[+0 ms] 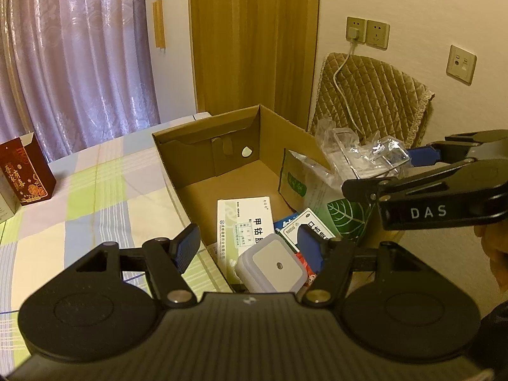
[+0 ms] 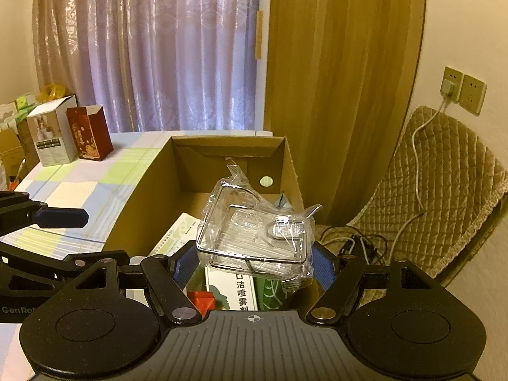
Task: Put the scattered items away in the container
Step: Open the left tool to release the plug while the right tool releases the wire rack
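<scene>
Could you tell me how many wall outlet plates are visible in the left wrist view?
3: one with a charger plugged in, a bare socket touching its right side, and a separate plate farther right. Others may lie outside the frame.

"DAS" in white on the black body of the right gripper [image 1: 409, 165]. "GenRo", cut off, on the left gripper [image 2: 62, 217]. "口洁喷雾剂" printed vertically on a white box [image 2: 243, 289]. "甲钴", cut off, on a white medicine box [image 1: 246, 225].
</scene>
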The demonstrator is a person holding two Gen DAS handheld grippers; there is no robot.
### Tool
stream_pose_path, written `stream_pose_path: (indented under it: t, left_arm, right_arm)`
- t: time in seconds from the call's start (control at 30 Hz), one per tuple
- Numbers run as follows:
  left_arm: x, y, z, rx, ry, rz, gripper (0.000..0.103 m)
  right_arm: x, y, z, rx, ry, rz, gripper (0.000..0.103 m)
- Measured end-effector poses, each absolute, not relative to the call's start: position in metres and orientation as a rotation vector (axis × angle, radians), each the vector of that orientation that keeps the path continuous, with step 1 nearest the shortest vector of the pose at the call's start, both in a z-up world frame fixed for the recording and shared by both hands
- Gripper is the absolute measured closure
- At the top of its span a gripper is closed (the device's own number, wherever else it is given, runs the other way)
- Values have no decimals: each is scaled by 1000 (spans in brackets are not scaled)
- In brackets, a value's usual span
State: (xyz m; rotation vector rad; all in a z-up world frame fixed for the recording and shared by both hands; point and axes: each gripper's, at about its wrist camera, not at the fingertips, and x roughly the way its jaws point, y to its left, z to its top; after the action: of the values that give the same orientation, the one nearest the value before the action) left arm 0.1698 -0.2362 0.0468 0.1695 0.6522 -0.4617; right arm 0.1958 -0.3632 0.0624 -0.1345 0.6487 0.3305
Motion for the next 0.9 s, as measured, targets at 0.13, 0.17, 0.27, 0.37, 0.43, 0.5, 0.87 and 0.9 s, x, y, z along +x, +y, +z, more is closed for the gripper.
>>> stream_pose_path:
  t: [0.13, 0.17, 0.27, 0.37, 0.43, 0.5, 0.87, 0.9]
  left_arm:
    - [168, -233, 47, 167, 651, -457, 39]
    - [168, -232, 48, 166, 651, -456, 39]
    - [168, -229, 48, 158, 653, -449, 39]
    - [167, -226, 49, 154, 654, -443, 39]
    - [167, -223, 49, 153, 654, -439, 39]
    - [166, -220, 49, 149, 654, -432, 39]
    - [164, -202, 50, 120, 665, -397, 39]
    - [164, -202, 50, 118, 666, -395, 39]
  right_arm:
    - [196, -361, 65, -138, 645, 336, 27]
    - [196, -360, 65, -139, 644, 337, 27]
    - [195, -358, 67, -140, 643, 340, 27]
    - [195, -356, 68, -141, 641, 343, 27]
    - [196, -354, 68, -140, 640, 347, 27]
    - [196, -353, 69, -139, 639, 351, 27]
    - [202, -346, 70, -129, 649, 376, 27]
    - [202, -345, 70, -130, 650, 377, 27]
